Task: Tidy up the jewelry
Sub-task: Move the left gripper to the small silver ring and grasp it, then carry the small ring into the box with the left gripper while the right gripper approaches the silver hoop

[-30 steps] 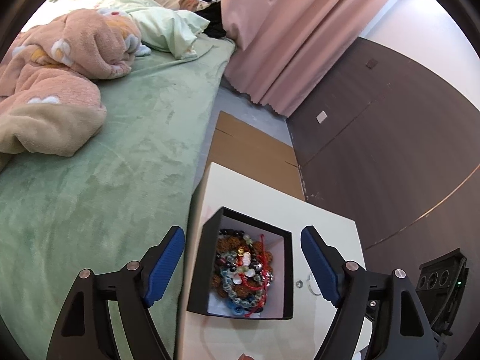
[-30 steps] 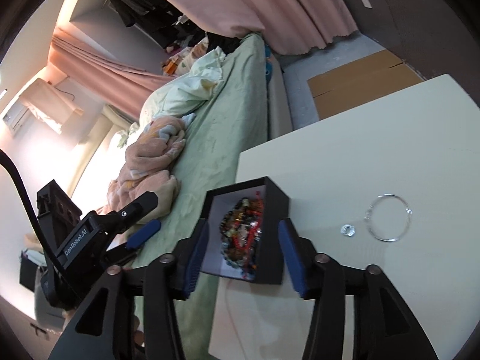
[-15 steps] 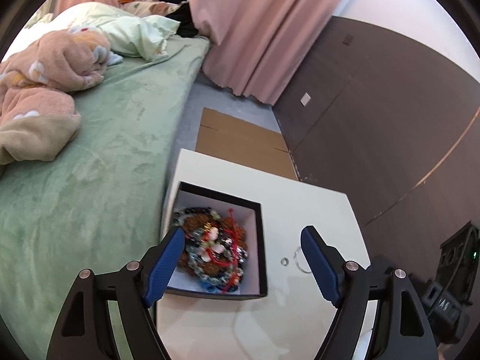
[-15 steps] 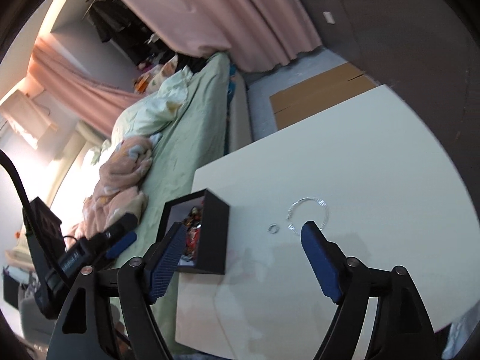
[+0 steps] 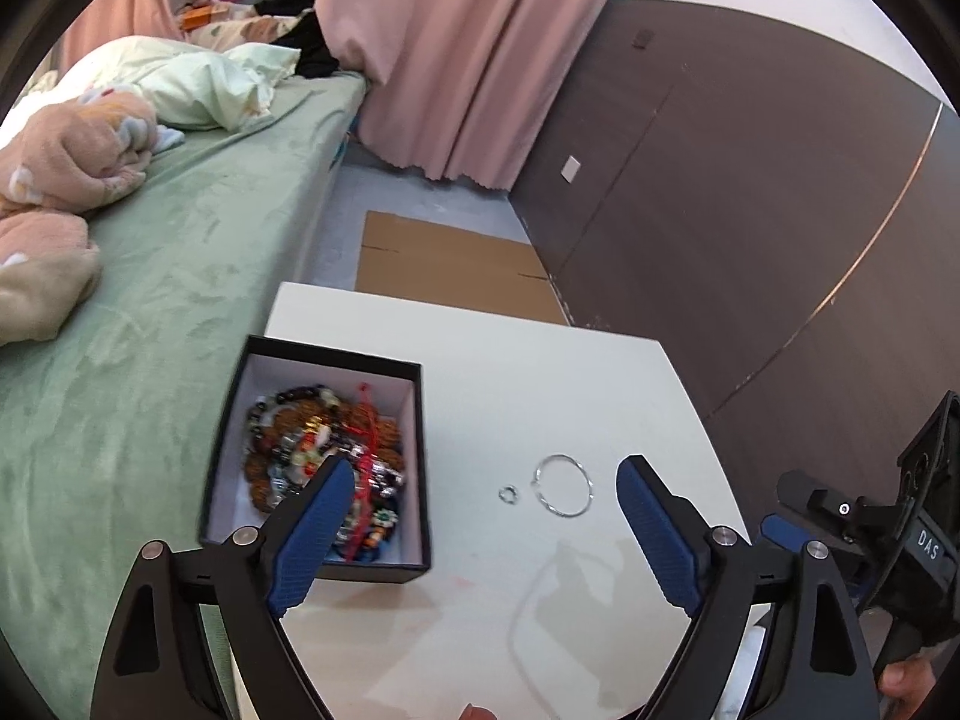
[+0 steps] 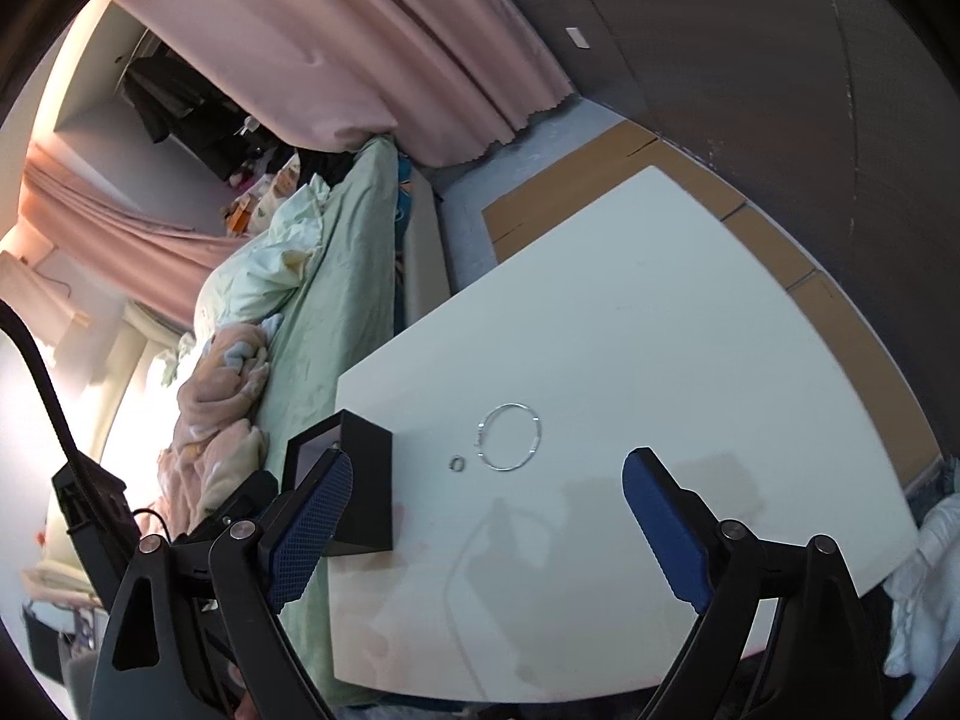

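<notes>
The black jewelry box (image 5: pixel 318 456), lined white and heaped with beaded bracelets (image 5: pixel 324 456), sits at the left edge of the white bench (image 5: pixel 540 372), its far left corner overhanging toward the bed (image 5: pixel 150 312). A thin silver bangle (image 5: pixel 564 485) and a small ring (image 5: pixel 507 493) lie on the bare bench just right of the box, close together but apart. My left hand-held gripper (image 5: pixel 480 531) hangs above the near part of the bench, jaws spread wide and just opened further, nothing between them; its left finger overlaps the box in view. My right hand-held gripper (image 6: pixel 483 525) likewise stands wide, just opened, with nothing gripped, the box beside its left finger. The bench is open to the right and far side; flattened cardboard (image 5: pixel 456 276), a pink curtain (image 5: pixel 456 60) and a dark wall (image 5: pixel 750 210) lie beyond.
</notes>
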`<action>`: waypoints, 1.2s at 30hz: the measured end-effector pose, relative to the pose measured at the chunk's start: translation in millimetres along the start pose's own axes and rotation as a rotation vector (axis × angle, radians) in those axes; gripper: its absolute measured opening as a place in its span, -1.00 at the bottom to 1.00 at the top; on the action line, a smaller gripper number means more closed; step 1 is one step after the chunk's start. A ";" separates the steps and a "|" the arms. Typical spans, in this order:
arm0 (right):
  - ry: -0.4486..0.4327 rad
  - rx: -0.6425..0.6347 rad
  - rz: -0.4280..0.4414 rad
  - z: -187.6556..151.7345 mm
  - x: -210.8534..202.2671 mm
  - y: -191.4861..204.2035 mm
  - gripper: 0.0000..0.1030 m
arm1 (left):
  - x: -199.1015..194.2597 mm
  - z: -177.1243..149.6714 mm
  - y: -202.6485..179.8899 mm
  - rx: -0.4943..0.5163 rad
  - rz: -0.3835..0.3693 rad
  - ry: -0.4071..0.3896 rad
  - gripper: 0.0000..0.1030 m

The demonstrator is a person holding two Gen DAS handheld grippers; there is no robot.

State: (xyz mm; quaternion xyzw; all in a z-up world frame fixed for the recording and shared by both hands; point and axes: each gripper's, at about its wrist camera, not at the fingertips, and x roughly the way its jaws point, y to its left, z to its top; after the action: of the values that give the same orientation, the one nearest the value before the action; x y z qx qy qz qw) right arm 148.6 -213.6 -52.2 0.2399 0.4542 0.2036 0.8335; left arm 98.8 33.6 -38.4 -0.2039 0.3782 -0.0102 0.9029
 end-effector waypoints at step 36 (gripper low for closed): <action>0.041 0.120 -0.051 13.2 -1.5 -50.1 0.79 | 120.6 -11.7 -52.9 0.289 0.163 0.349 -0.37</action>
State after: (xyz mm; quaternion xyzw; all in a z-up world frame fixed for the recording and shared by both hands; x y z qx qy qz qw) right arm 165.2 -257.5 -74.2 0.2736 0.4885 0.1594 0.8131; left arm 184.0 -39.9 -107.7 -0.0368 0.5385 -0.0266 0.8414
